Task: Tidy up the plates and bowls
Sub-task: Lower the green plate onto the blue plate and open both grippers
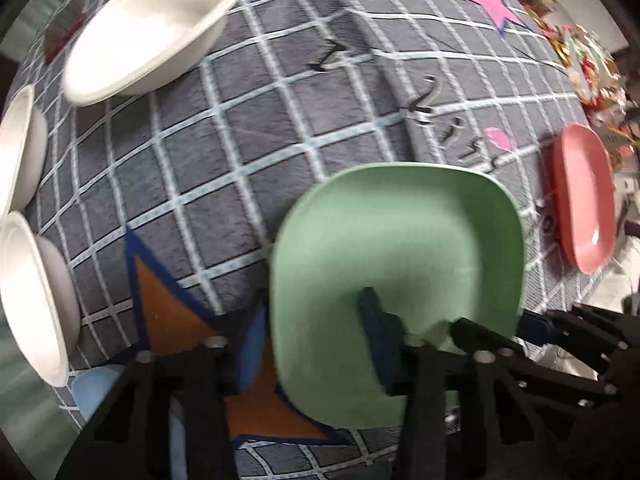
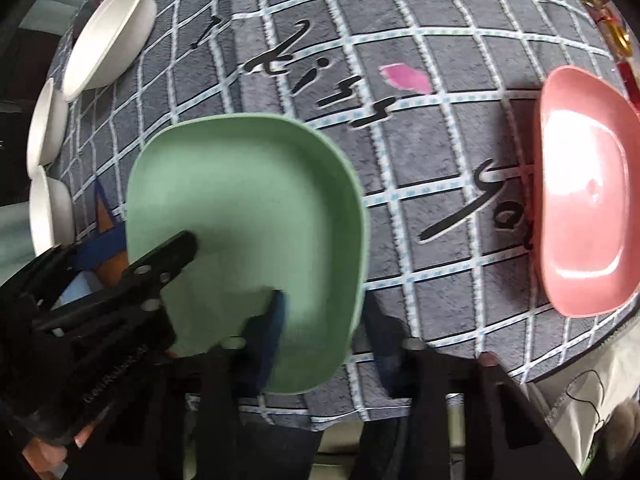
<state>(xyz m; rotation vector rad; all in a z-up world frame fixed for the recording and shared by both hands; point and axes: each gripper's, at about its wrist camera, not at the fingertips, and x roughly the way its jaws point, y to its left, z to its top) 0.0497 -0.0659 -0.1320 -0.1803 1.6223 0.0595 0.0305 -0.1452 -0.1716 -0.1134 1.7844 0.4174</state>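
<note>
Holds the left gripper (image 1: 312, 304) low over a grey checked cloth (image 1: 256, 128), pointing forward and slightly down across the table. Keeps its fingers spread wide, straddling the left rim of a green plate (image 1: 400, 240): inner blue pad (image 1: 378, 340) over the plate's hollow, outer finger outside the rim above an orange star (image 1: 168, 304) printed on the cloth. Clamps nothing; clear gap on both sides of the rim.

Brings the right gripper (image 2: 328, 304) in from the near side at the plate's opposite edge, angled much the same way. Spreads these fingers wide too, one blue pad inside the plate, the other finger beyond the right rim over bare cloth. Grips nothing here either.

Shows, from each wrist camera, the other gripper reaching in from the side with one finger laid over the plate's floor.

Finds the green plate near the front edge of the table, between the two grippers, right way up. Cannot tell through the blur whether it rests flat on the cloth.

Leaves a pink plate (image 2: 580, 200) well apart at the right edge, and three white bowls (image 1: 156, 28) in a line along the left edge. Blurs some colourful clutter (image 1: 592, 64) at the far right.
</note>
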